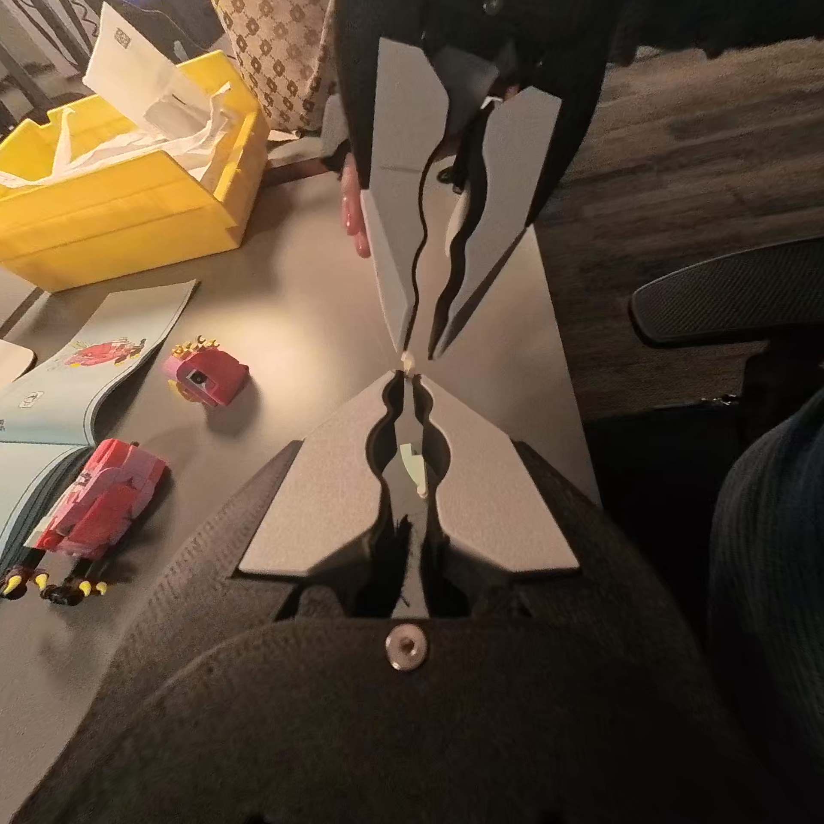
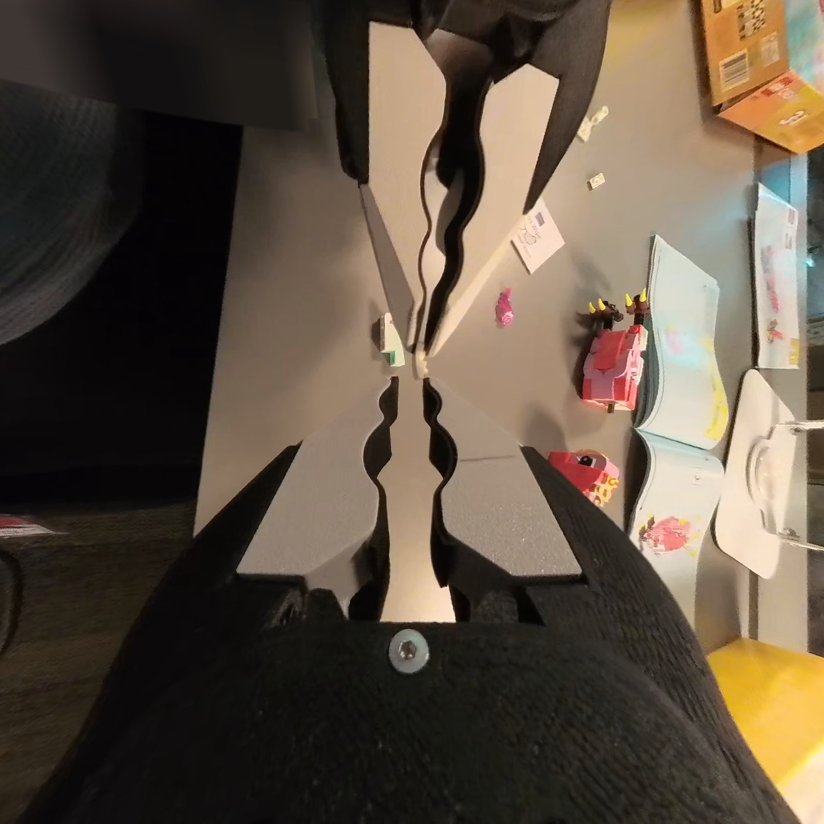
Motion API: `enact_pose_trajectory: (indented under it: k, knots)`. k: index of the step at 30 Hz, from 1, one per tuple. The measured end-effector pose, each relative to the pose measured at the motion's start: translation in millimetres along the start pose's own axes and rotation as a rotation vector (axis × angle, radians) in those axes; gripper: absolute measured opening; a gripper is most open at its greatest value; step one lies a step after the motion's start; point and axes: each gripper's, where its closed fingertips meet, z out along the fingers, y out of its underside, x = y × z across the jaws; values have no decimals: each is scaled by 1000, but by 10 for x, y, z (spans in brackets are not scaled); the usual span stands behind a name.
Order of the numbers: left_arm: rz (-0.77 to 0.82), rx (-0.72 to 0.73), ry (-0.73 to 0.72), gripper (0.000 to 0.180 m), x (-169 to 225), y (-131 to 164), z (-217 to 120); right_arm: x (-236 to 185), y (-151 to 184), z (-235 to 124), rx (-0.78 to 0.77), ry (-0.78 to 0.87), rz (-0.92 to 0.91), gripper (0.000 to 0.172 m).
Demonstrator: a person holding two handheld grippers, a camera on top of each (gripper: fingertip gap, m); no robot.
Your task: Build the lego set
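The two grippers meet tip to tip over the grey table (image 1: 285, 312), with a tiny cream piece (image 1: 408, 362) between them. The left gripper (image 1: 405, 378) has its jaws drawn almost together, pinching the near end of that piece at the very tips. The right gripper (image 2: 409, 380) has its jaws narrow but parted; in the left wrist view one of its tips meets the far end of the piece while the other stands off to the side, so it does not clamp it. In the right wrist view the cream piece (image 2: 421, 364) juts from the tips of the left gripper and reaches to one tip of the right. A small white and green brick (image 2: 391, 341) lies on the table just beside the left gripper's tips. Farther off on the table are a red and pink brick head (image 1: 207, 376) with yellow bits on top, a larger red and pink brick body (image 1: 100, 501) with dark legs and yellow claws, and an open booklet (image 1: 49, 392) against the body. A yellow bin (image 1: 133, 191) holding white paper stands behind them, and a small pink piece (image 2: 506, 307) lies alone on the table.
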Motion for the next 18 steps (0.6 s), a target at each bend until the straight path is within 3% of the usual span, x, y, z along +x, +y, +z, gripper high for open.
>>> enact_pose_trajectory:
  k: [6, 8, 12, 13, 15, 18]
  knots:
    - [1, -19, 2, 3, 21, 52, 6, -4, 24, 77, -18, -37, 35, 17]
    - [3, -26, 3, 3, 26, 62, 11, -18, 6, 90, -6, -49, 35, 4]
    - [-68, -42, 47, 3, 77, 96, 30, -62, 30, 114, -10, -98, 49, 2]
    - [-128, -68, 82, 7, 108, 131, 30, -78, 61, 136, -20, -114, 52, 2]
    - [-200, -162, 109, 33, 102, 275, 12, -107, 155, 205, -54, -140, 47, 2]
    - [-172, -218, 64, 35, 9, 416, -31, -165, 210, 320, -55, -188, 59, 3]
